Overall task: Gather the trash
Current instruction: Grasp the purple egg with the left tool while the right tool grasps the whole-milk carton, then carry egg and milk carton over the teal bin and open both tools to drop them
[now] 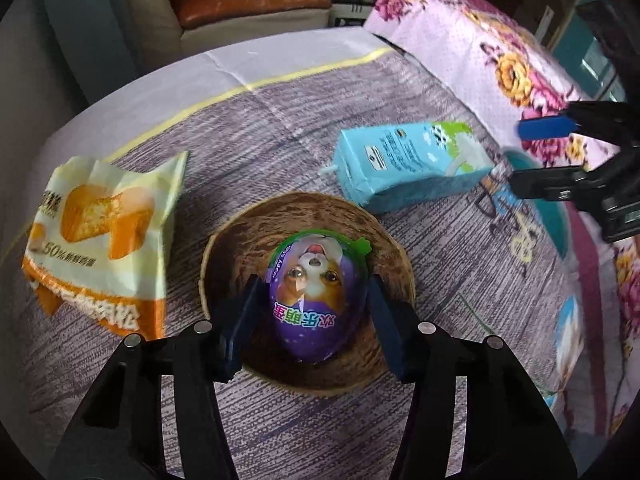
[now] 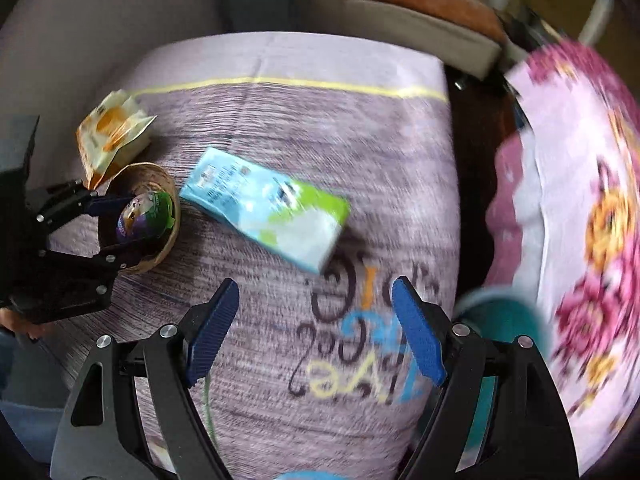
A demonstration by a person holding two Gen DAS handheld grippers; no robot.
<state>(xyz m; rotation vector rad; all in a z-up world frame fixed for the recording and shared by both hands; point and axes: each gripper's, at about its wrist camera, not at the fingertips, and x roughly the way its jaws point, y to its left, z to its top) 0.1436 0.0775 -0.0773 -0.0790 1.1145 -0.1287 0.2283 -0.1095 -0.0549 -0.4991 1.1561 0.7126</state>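
I see a glossy plastic egg point(image 1: 316, 300) in a rough fibrous bowl point(image 1: 224, 248), a smooth carton point(image 1: 404, 164), a shiny wrapper point(image 1: 100, 236), all on woven cloth point(image 1: 280, 128).

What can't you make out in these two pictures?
- Egg grip: left view, the left gripper fingers flank it; contact unclear.
- Bowl bottom: both views, hidden by the egg.
- Carton print: right view, motion blur.
- Wrapper text: right view, too small.
- Teal object: right view, blurred, behind the right gripper.
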